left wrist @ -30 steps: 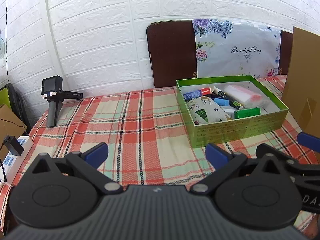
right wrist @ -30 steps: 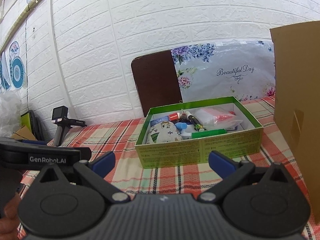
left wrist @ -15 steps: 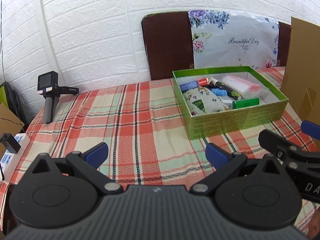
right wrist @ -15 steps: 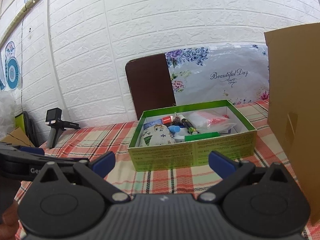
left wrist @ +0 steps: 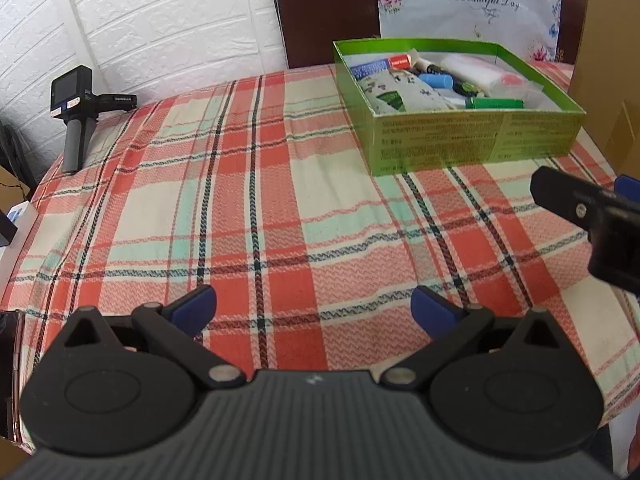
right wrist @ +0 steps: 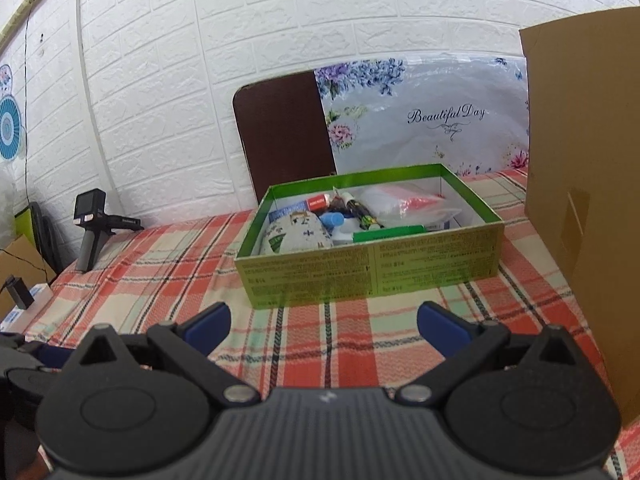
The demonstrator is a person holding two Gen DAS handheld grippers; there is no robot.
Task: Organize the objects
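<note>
Far left on the table (left wrist: 280,208), by the white brick wall: a small black handheld camera (left wrist: 76,116) on a grey grip, standing upright, well apart from everything else. Not mine to move, I judge.

Left gripper (left wrist: 314,310): my fingers spread wide, nothing between them, hovering over bare plaid cloth near the front edge.

Right gripper (right wrist: 324,322): fingers likewise wide apart and empty, pointed at the near wall of the green box (right wrist: 372,276). In the left wrist view the nose of this gripper pokes in from the right edge.

The green box sits right of centre toward the back, open-topped, already full. Inside, left to right: a white patterned fabric pouch (right wrist: 296,236), a blue-capped tube (right wrist: 334,220), a dark pen-like stick (right wrist: 362,210), a green bar-shaped item (right wrist: 390,233) along the front wall, and a clear plastic bag with something red in it (right wrist: 404,202). Nothing loose lies on the cloth outside the box, so sorting looks close to finished, or else the box itself is what I handle.

Handling guesses: thin cardboard, light but loaded, walls likely to flex. I would pinch a side wall at its rim near a corner, where it is stiffest, one gripper per side. The pouch is soft, so take a fold. The bag is slippery, so take it by a bunched edge.

Far right: a tall brown cardboard carton (right wrist: 584,184), just beside the box.
</note>
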